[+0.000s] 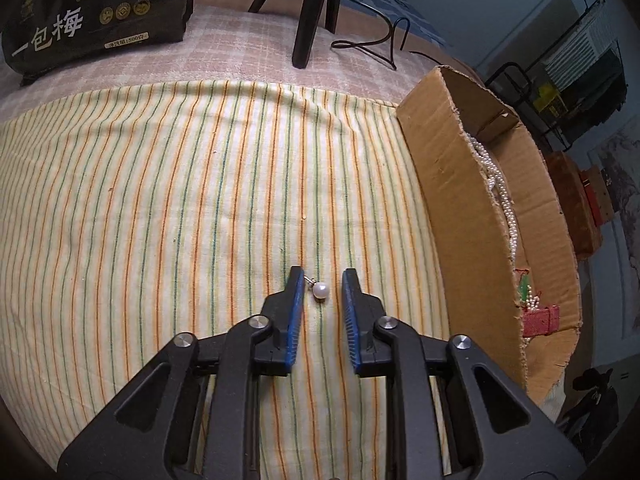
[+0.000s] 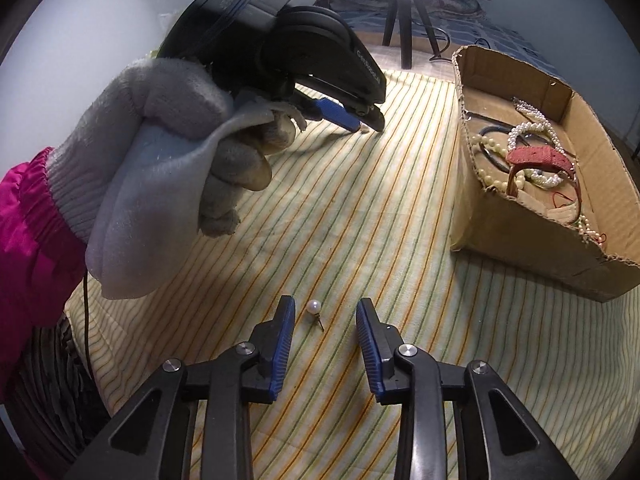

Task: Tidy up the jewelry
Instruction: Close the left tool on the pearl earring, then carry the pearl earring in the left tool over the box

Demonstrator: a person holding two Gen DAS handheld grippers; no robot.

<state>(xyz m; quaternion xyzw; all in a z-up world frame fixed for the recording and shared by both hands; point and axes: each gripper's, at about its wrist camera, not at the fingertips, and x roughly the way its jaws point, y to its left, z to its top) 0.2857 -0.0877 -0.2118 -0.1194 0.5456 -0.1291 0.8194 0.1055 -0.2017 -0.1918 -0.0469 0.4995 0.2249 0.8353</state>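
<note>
Left gripper [image 1: 320,286] has its jaws apart, straddling a pearl stud [image 1: 319,291] on the striped cloth [image 1: 160,200], pads clear of it, post aimed at the left pad. Right gripper [image 2: 325,312] likewise gapes around a second stud [image 2: 313,307], off-centre toward its left pad, post lying toward the camera. The box [image 2: 520,236] lies to the right, nearer the right hand.
</note>
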